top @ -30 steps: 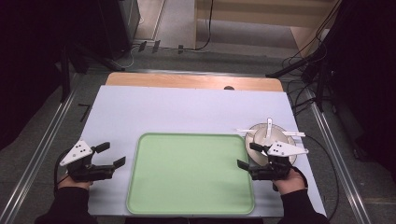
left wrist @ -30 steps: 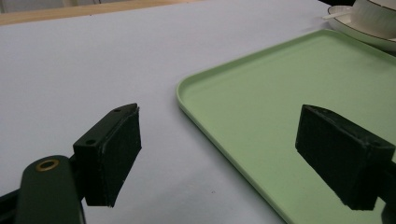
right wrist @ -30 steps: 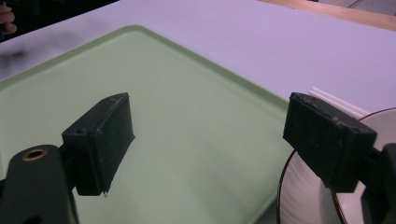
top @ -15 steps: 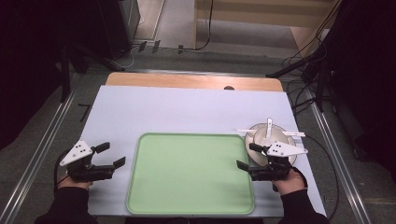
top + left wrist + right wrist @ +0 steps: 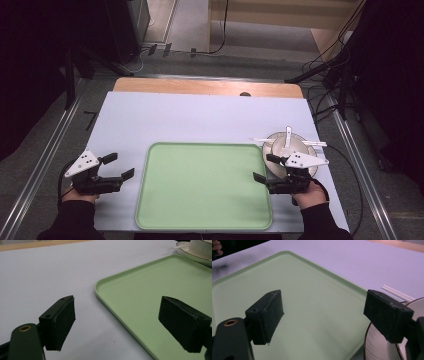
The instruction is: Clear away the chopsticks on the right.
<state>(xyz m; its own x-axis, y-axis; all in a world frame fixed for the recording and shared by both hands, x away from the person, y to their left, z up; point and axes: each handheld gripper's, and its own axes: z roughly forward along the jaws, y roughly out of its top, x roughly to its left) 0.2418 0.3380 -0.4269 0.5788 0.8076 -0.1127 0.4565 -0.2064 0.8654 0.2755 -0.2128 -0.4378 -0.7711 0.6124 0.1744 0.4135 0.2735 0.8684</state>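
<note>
A pale green tray [image 5: 200, 220] lies empty at the near middle of the white table top [image 5: 190, 117]. Just right of it a white plate with a dark rim [image 5: 274, 145] carries a bowl and a white spoon [image 5: 287, 137], and white chopsticks [image 5: 260, 140] lie across its far side. My left gripper [image 5: 119, 166] rests left of the tray, open, nothing between its jaws; in the left gripper view [image 5: 117, 325] the tray's rim [image 5: 110, 305] runs between them. My right gripper [image 5: 264, 167] hovers at the tray's right edge beside the plate, open and empty [image 5: 324, 315], with the plate [image 5: 374, 345] and chopsticks [image 5: 397, 293] at its right.
A wooden strip [image 5: 200, 86] borders the table's far edge. Metal rails [image 5: 45, 160] run along both sides, and cables [image 5: 325, 70] trail on the floor at the back right. The far half of the white top is bare.
</note>
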